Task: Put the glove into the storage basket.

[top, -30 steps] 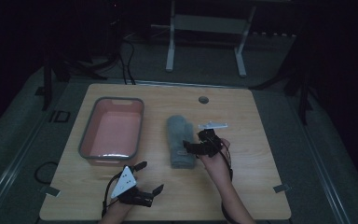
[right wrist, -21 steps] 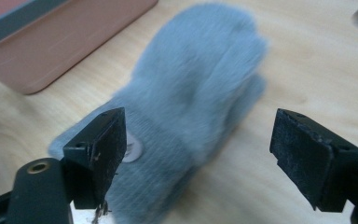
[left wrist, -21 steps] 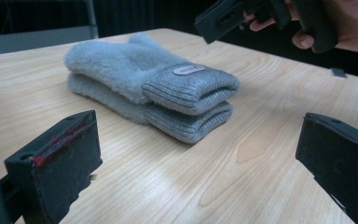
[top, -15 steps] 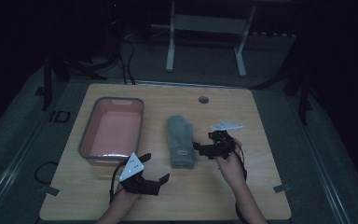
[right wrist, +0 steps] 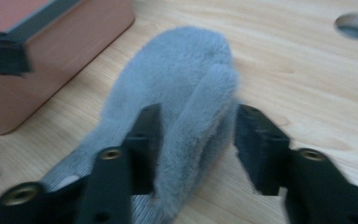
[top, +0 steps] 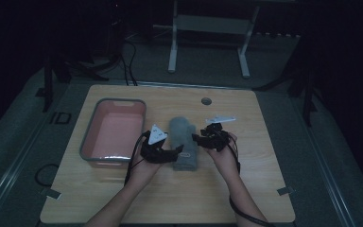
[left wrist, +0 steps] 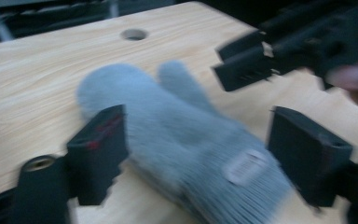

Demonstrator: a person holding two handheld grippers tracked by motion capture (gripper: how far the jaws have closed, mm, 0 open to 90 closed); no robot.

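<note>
Grey mitten [top: 184, 142] flat on table [top: 264, 189], just beside pink bin [top: 113, 132].

Left gripper [left wrist: 196, 158] jaws just closing, straddling cuff, not yet pinching.

Right gripper [right wrist: 193, 135] jaws just closing around thumb; left pad touches fleece, gap at right pad.

Risk: uneven bite, fleece slipping, mitten dragged askew.

Room: bin wall close on left; bare tabletop toward right and near edge.

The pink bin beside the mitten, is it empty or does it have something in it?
Empty. The high view shows the pink bin's bare floor; the grey mitten lies outside it on the table.
</note>
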